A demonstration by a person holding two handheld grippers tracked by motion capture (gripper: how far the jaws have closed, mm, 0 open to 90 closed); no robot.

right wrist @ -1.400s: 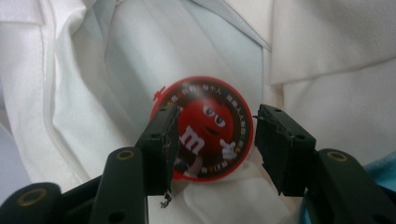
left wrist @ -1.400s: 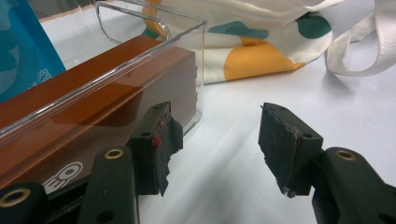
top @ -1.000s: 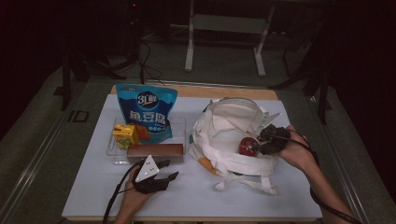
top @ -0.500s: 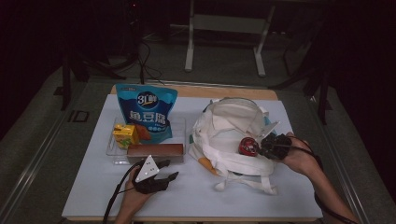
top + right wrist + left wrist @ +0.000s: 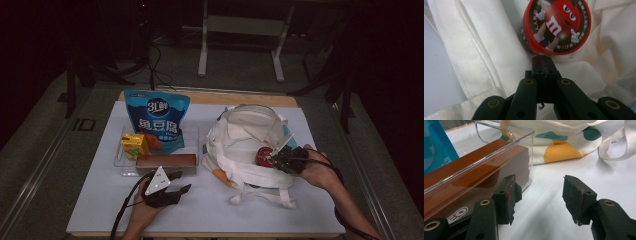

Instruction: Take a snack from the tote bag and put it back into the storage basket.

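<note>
A red-lidded candy tub (image 5: 556, 27) lies on its side on the white cloth bag (image 5: 486, 50). My right gripper (image 5: 543, 60) is shut just short of the tub, its jaws pressed together with nothing between them. In the high view the tub (image 5: 263, 156) rests on the bag (image 5: 245, 130), with the right gripper (image 5: 274, 159) at its right side. My left gripper (image 5: 539, 195) stands open on the table beside the clear tray (image 5: 506, 135), nothing between its jaws. A brown box (image 5: 474, 167) lies inside that tray, by the left jaw.
The tray (image 5: 120, 165) also holds a yellow juice box (image 5: 135, 144), and a blue snack pouch (image 5: 157, 120) leans at its back. The bag's straps (image 5: 265, 197) trail toward the near edge. The left gripper (image 5: 181, 181) sits near the tray's front.
The right hand has drifted slightly toward the near right. The red tub lies where it was, and the left hand has kept still.
</note>
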